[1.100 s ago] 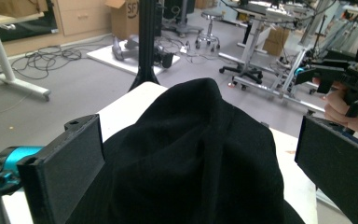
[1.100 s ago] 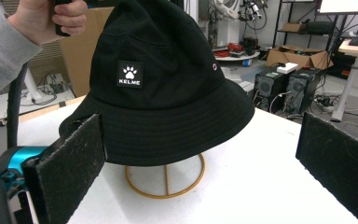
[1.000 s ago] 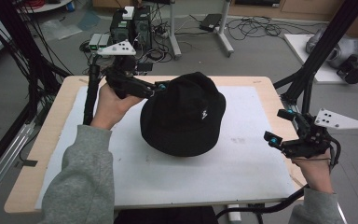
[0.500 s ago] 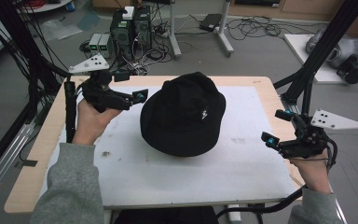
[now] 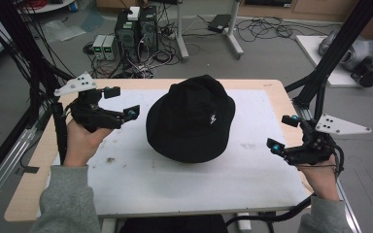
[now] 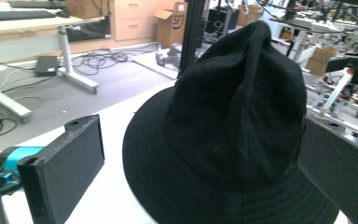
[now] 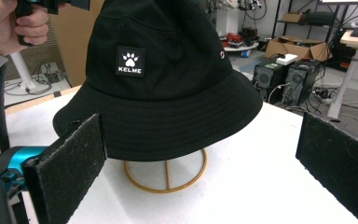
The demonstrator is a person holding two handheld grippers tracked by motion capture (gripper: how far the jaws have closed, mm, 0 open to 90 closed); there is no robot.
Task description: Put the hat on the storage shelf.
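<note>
A black bucket hat (image 5: 191, 118) with a small white paw logo sits on a gold wire stand (image 7: 166, 175) at the middle of the white mat (image 5: 141, 179). My left gripper (image 5: 121, 103) is held above the table's left side, open, its jaws pointing at the hat with a gap between them and the brim. In the left gripper view the hat (image 6: 233, 135) looms close between the two black pads. My right gripper (image 5: 282, 133) hovers open at the table's right edge, well off the hat (image 7: 163, 79).
The wooden table (image 5: 24, 194) carries the mat; black frame posts (image 5: 330, 63) stand at both sides. Computers and cables (image 5: 136, 34) lie on the floor behind the table. A box and desks (image 7: 289, 46) stand farther off.
My left gripper let go of the hat's left brim, opened, and pulled back to the left and up. The right gripper stayed nearly where it was.
</note>
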